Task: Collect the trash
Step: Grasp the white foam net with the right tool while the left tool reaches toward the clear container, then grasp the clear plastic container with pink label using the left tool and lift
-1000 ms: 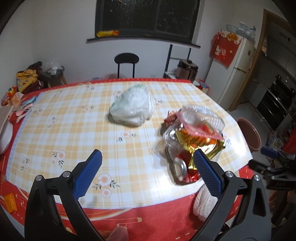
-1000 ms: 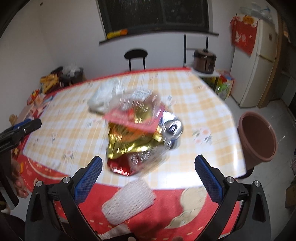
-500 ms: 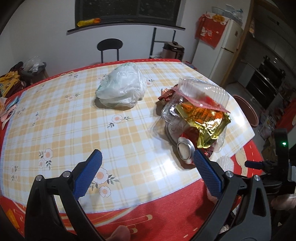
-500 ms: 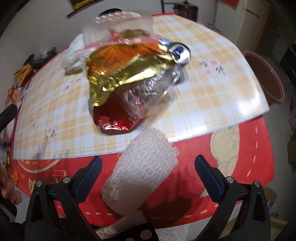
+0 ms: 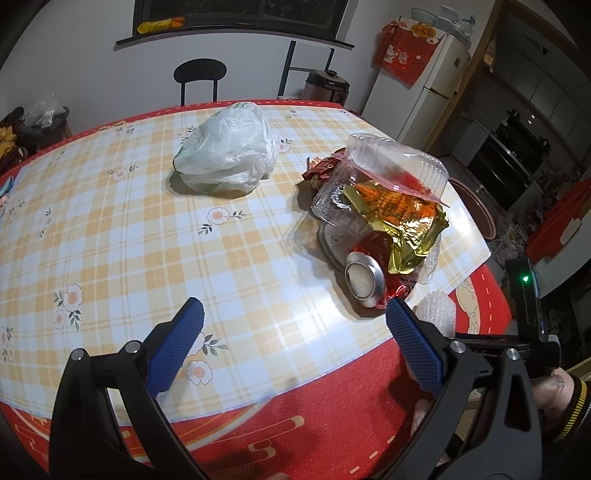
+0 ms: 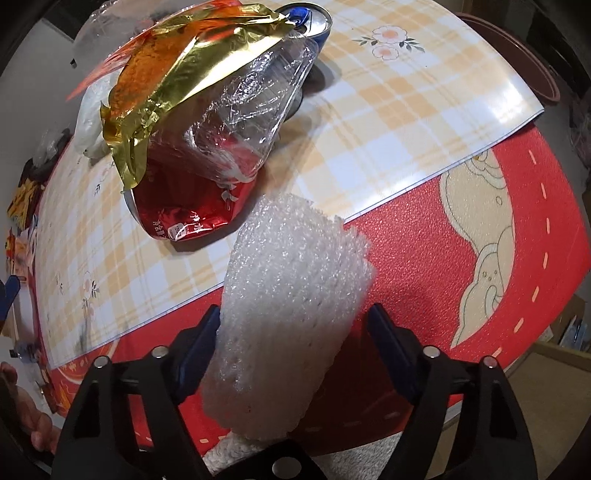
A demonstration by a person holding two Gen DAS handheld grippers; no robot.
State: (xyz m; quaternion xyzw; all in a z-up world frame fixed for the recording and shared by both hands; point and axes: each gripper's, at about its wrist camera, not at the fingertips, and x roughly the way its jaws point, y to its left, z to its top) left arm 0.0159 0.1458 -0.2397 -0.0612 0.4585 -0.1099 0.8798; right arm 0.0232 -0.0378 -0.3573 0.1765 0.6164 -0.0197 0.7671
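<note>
A white foam net sleeve (image 6: 288, 306) lies on the red table edge between the fingers of my right gripper (image 6: 295, 325); the jaws have narrowed around it and stand beside its sides; contact is unclear. Just beyond it is a trash pile: gold foil wrapper (image 6: 192, 70), crushed clear plastic container (image 6: 255, 107), red wrapper (image 6: 184, 214) and a can (image 6: 306, 18). In the left wrist view the pile (image 5: 391, 210) sits right of centre, with a white plastic bag (image 5: 229, 155) further back. My left gripper (image 5: 291, 332) is open and empty over the near table edge.
The table has a checked yellow mat (image 5: 110, 221) over a red cloth (image 6: 517, 229). A brown bin (image 6: 517, 48) stands on the floor past the table's right side. A black chair (image 5: 199, 74), a rice cooker (image 5: 327, 86) and a fridge (image 5: 428, 85) line the far wall.
My right gripper has moved forward and down onto the foam sleeve and its jaws have narrowed around it. My left gripper has shifted slightly closer to the pile, still open.
</note>
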